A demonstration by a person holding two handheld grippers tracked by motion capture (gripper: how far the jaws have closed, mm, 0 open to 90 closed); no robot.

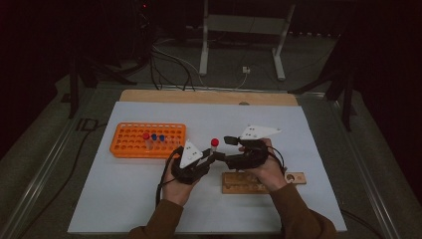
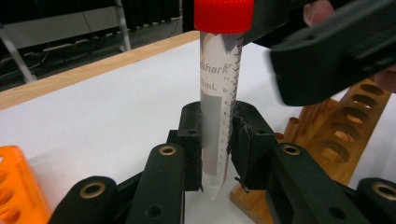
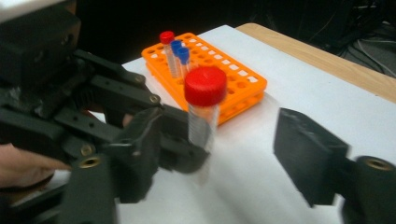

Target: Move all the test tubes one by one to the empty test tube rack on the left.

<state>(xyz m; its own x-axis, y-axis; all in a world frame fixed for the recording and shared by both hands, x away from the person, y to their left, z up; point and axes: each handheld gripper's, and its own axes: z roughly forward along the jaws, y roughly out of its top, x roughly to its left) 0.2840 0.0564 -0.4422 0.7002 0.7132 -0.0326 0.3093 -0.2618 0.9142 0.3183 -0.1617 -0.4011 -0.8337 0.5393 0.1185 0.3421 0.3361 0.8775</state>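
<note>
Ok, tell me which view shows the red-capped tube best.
The left gripper view: the red-capped tube stands upright, close and sharp, clamped between the left gripper fingers. The right gripper view blurs it; the high view shows little beyond its cap.

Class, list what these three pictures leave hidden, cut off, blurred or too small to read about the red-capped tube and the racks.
- Red-capped tube: left gripper view, cap top cut off by the frame edge; the print is partly hidden by glare.
- Wooden rack: high view, largely covered by the right hand.
- Tubes in the orange rack: high view, too small to read.
- Right gripper: right gripper view, jaws blurred.
</note>
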